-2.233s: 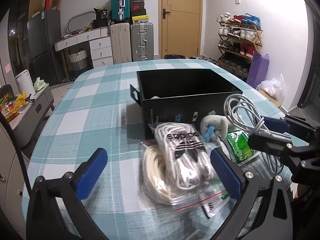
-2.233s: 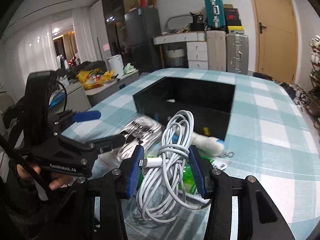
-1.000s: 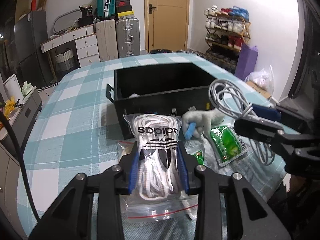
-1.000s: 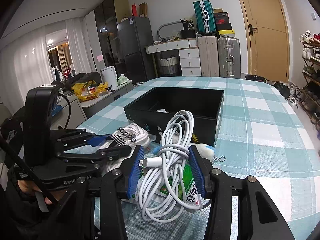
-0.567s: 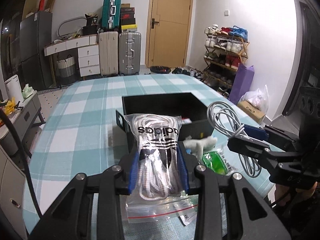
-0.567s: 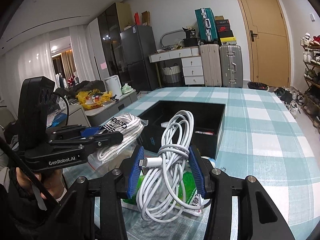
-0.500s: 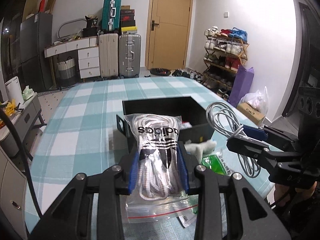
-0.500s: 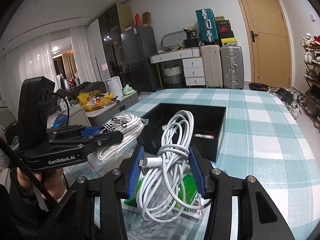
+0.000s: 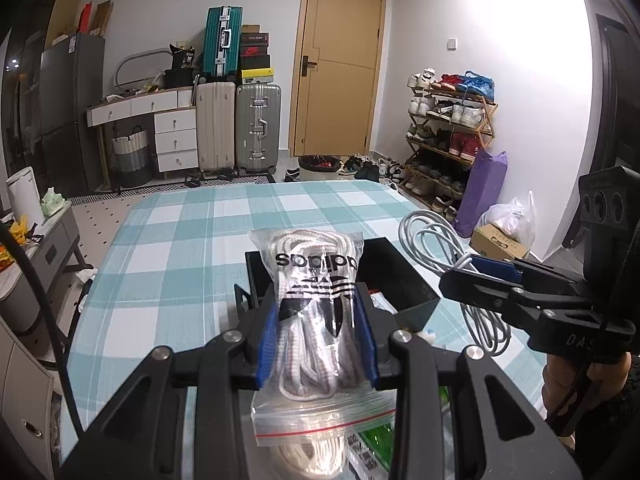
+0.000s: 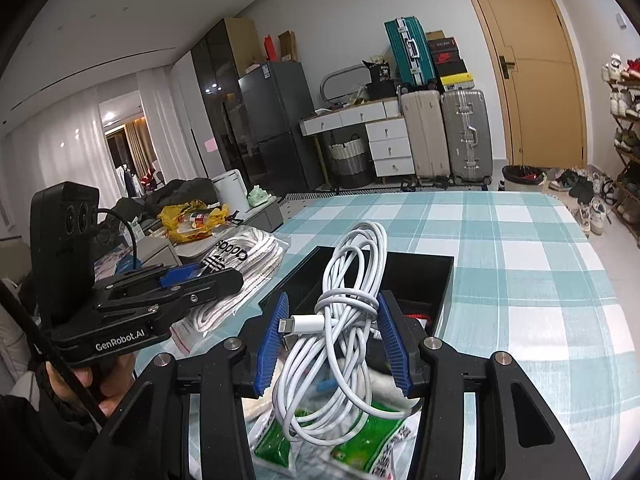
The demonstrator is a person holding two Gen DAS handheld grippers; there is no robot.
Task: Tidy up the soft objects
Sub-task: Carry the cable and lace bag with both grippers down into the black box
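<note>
L gripper (image 9: 318,340) clamped on clear zip bag of white laces (image 9: 316,300). Bag long axis runs fwd along fingers, adidas-logo end pointing at black box (image 9: 404,280), zip-seal end hanging back below the blue ribbed pads (image 9: 266,346). Bag is lifted, near edge of box behind it.

R gripper (image 10: 332,340) clenched on coiled white cable (image 10: 352,280). Coil long axis roughly upright, loops rising above pads w/ box interior behind; plug lies crosswise, pointing left. Cable smooth, glossy.

Box: matte, rectangular, open top, on teal-white check tablecloth (image 10: 520,240). Green crinkly packet (image 10: 360,440) just in front of box, under the cable.
</note>
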